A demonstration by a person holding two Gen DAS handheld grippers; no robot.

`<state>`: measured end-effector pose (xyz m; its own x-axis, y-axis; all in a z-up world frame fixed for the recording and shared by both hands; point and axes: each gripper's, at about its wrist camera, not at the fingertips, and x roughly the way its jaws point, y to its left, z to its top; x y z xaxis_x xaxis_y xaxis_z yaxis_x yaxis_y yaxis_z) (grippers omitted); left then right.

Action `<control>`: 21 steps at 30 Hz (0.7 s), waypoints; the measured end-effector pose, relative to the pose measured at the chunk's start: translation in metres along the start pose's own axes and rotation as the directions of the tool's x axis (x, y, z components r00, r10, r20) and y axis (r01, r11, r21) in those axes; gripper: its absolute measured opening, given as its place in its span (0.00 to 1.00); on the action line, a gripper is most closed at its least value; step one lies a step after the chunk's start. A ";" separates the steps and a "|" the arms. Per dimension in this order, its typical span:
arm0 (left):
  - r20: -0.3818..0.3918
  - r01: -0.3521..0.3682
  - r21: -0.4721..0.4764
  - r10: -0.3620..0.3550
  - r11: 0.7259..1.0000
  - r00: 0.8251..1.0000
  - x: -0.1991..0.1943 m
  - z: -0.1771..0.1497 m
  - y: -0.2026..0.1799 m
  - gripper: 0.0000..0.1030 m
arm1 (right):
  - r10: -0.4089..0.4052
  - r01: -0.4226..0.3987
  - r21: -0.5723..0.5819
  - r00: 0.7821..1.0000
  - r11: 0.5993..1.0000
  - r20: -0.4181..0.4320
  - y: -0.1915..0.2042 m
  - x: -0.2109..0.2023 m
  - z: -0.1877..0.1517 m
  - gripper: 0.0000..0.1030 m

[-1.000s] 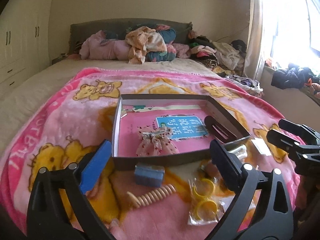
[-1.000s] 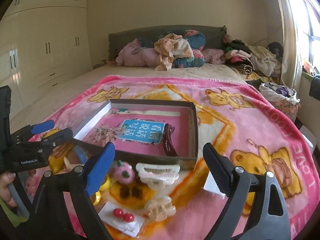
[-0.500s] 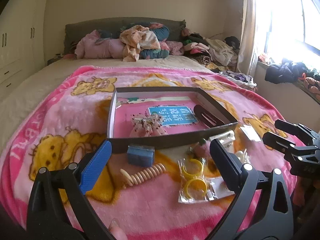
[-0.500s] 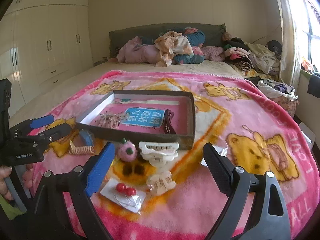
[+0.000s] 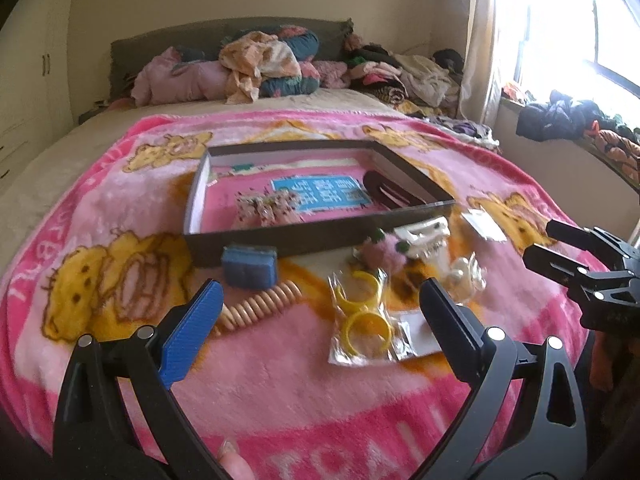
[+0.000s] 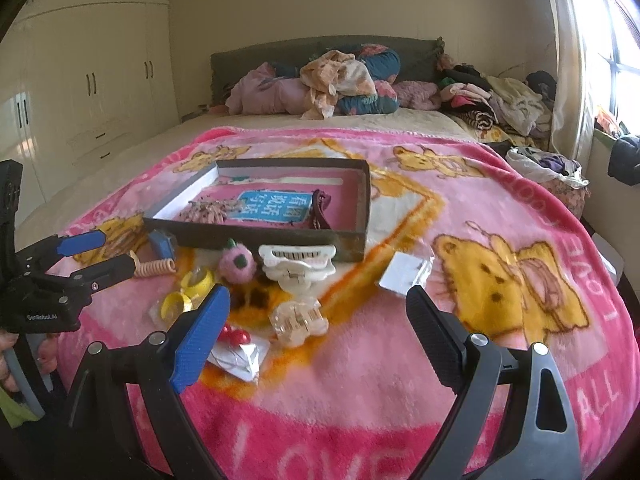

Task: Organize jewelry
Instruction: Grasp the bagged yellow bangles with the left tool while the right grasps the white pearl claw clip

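Note:
A shallow dark tray (image 5: 320,236) (image 6: 256,236) lies on a pink blanket, with a beaded piece (image 5: 266,206) and a dark hair clip (image 6: 320,210) inside. In front of it lie a blue box (image 5: 249,266), a beige coil (image 5: 260,306), bagged yellow rings (image 5: 362,322), a pink pompom (image 6: 237,266), a white claw clip (image 6: 296,266), a clear claw clip (image 6: 298,322) and red bead earrings (image 6: 234,336). My left gripper (image 5: 320,320) is open and empty above the coil and rings. My right gripper (image 6: 316,334) is open and empty above the clear clip.
A small white packet (image 6: 404,274) lies right of the tray. Piled clothes and pillows (image 6: 340,80) sit at the bed's head. A wardrobe (image 6: 92,76) stands at left, a window and sill (image 5: 580,92) with clothes at right.
Both grippers have pulled back from the tray toward the near edge of the blanket, so more of the loose jewelry shows. Both stay open and empty.

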<state>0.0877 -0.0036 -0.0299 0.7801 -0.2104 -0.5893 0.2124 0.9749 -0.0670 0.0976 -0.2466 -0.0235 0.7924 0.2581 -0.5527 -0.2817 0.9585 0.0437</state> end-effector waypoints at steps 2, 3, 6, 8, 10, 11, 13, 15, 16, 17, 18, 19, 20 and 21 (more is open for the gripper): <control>-0.024 0.011 -0.005 -0.011 1.000 1.000 0.005 -0.003 -0.002 0.87 | 0.001 -0.001 0.002 1.000 1.000 -0.003 -0.001 0.000 -0.003 0.84; -0.036 0.017 -0.006 -0.018 1.000 0.999 0.007 -0.005 -0.003 0.87 | 0.002 -0.002 0.001 1.000 1.000 -0.007 -0.002 0.000 -0.005 0.84; -0.060 0.031 -0.001 -0.031 1.000 0.998 0.014 -0.010 -0.007 0.87 | 0.007 -0.006 0.004 1.000 1.000 -0.019 -0.004 0.004 -0.009 0.84; -0.071 0.033 0.003 -0.033 0.999 0.997 0.016 -0.011 -0.009 0.87 | 0.014 -0.013 0.011 0.999 1.000 -0.031 -0.005 0.009 -0.011 0.84; -0.084 0.037 0.003 -0.037 0.999 0.996 0.021 -0.012 -0.012 0.86 | 0.020 -0.019 0.013 0.999 1.000 -0.043 -0.006 0.014 -0.013 0.84; -0.091 0.043 -0.002 -0.043 0.999 0.995 0.023 -0.013 -0.013 0.85 | 0.021 -0.021 0.014 0.998 1.000 -0.051 -0.006 0.017 -0.014 0.83; -0.103 0.045 0.000 -0.045 0.999 0.994 0.029 -0.013 -0.015 0.84 | 0.026 -0.025 0.013 0.997 1.000 -0.068 -0.006 0.024 -0.016 0.81; -0.114 0.045 -0.001 -0.045 0.999 0.992 0.034 -0.013 -0.017 0.81 | 0.027 -0.027 0.010 0.996 1.000 -0.082 -0.007 0.030 -0.016 0.80; -0.123 0.051 -0.007 -0.051 0.999 0.991 0.037 -0.013 -0.017 0.80 | 0.027 -0.026 0.009 0.996 1.000 -0.090 -0.007 0.034 -0.016 0.79; -0.132 0.051 -0.012 -0.052 0.999 0.990 0.040 -0.014 -0.017 0.78 | 0.030 -0.030 0.009 0.995 1.000 -0.096 -0.007 0.037 -0.016 0.77; -0.136 0.053 -0.016 -0.054 0.998 0.989 0.042 -0.014 -0.018 0.78 | 0.038 -0.037 0.011 0.994 0.999 -0.104 -0.008 0.040 -0.016 0.77; -0.139 0.056 -0.021 -0.059 0.998 0.989 0.045 -0.014 -0.018 0.77 | 0.043 -0.043 0.010 0.993 0.999 -0.112 -0.007 0.044 -0.016 0.76; -0.139 0.059 -0.024 -0.061 0.998 0.988 0.047 -0.014 -0.019 0.76 | 0.045 -0.044 0.008 0.992 0.999 -0.118 -0.007 0.047 -0.016 0.74; -0.140 0.061 -0.028 -0.064 0.998 0.988 0.048 -0.015 -0.019 0.75 | 0.052 -0.051 0.008 0.990 0.999 -0.130 -0.007 0.052 -0.016 0.73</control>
<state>0.1124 -0.0314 -0.0690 0.6747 -0.2601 -0.6907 0.2431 0.9620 -0.1247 0.1319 -0.2418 -0.0661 0.6995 0.2896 -0.6533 -0.3177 0.9449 0.0787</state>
